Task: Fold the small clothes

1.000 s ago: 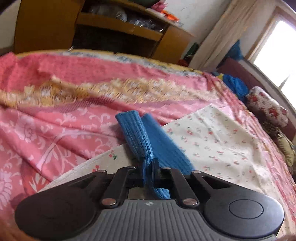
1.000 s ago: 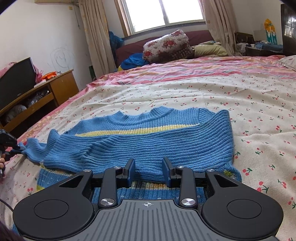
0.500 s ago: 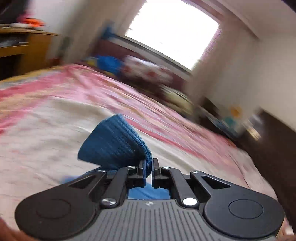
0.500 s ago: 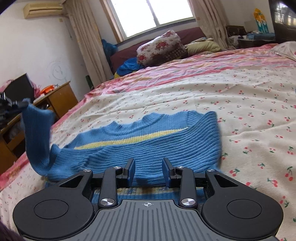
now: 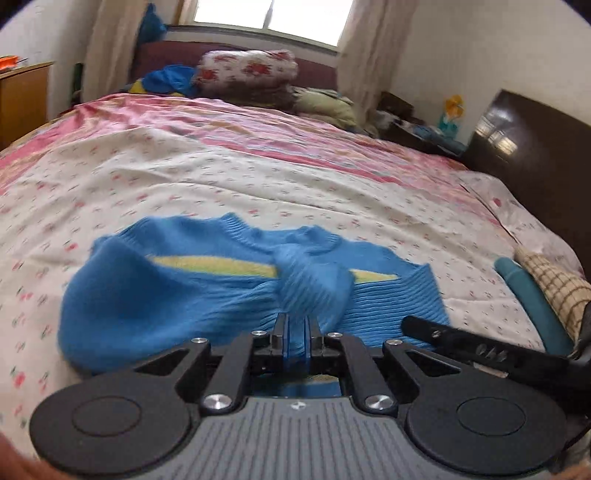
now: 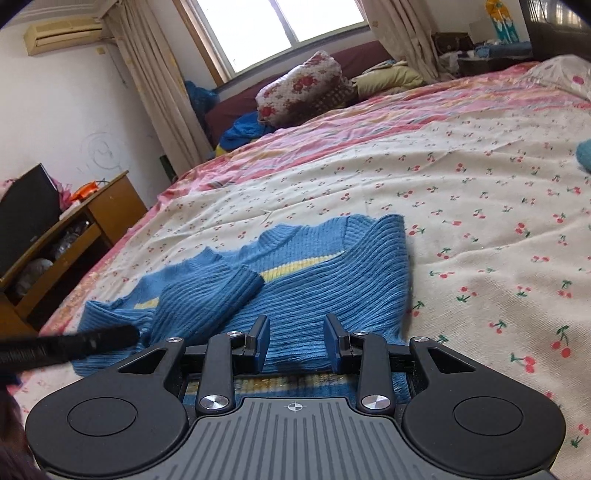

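Blue sweater (image 6: pixel 303 284) lies flat mid-bed on the cherry-print sheet (image 6: pixel 480 229), one sleeve (image 6: pixel 207 299) laid across its chest and pinched in the left gripper (image 5: pixel 294 334), right gripper (image 6: pixel 295 347) wide, empty over the hem; body folds remain.

Daylight through my window (image 6: pixel 277 29) | beige curtains (image 6: pixel 155 92) beside it | white walls (image 6: pixel 74 122) | wooden cabinet (image 6: pixel 92 221) to my left | dark headboard (image 5: pixel 535 147) | cherry-print bedspread (image 6: pixel 480 221) before me
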Tool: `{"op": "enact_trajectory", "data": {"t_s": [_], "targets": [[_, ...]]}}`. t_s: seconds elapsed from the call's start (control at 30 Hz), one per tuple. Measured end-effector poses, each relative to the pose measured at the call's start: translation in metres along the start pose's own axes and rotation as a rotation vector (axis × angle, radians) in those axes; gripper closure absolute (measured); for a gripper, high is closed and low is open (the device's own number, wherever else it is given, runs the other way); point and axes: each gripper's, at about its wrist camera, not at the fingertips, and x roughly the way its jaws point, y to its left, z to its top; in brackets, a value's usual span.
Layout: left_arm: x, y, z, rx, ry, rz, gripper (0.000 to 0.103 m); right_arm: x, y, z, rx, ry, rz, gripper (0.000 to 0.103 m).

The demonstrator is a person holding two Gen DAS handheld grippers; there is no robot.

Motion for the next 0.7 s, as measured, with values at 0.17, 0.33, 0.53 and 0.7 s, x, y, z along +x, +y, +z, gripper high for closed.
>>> {"op": "enact_trajectory", "data": {"t_s": [0.17,0.33,0.53,0.7], "targets": [[-0.004,0.022,-0.017,-0.03,-0.041,0.063,0.087,0.003,0.001,0.006,0.074,0.027,0.053,0.069],[-0.001,0.035,-0.019,-0.048,-0.049,0.08,0.087,0.016,0.01,0.013,0.147,0.074,0.09,0.068],[-0.004,0.044,-0.019,-0.047,-0.057,0.089,0.087,0.041,0.03,0.024,0.135,0.136,0.074,0.068],[-0.007,0.042,-0.018,-0.016,-0.077,0.105,0.087,0.052,0.039,0.03,0.154,0.169,0.074,0.062]]}}
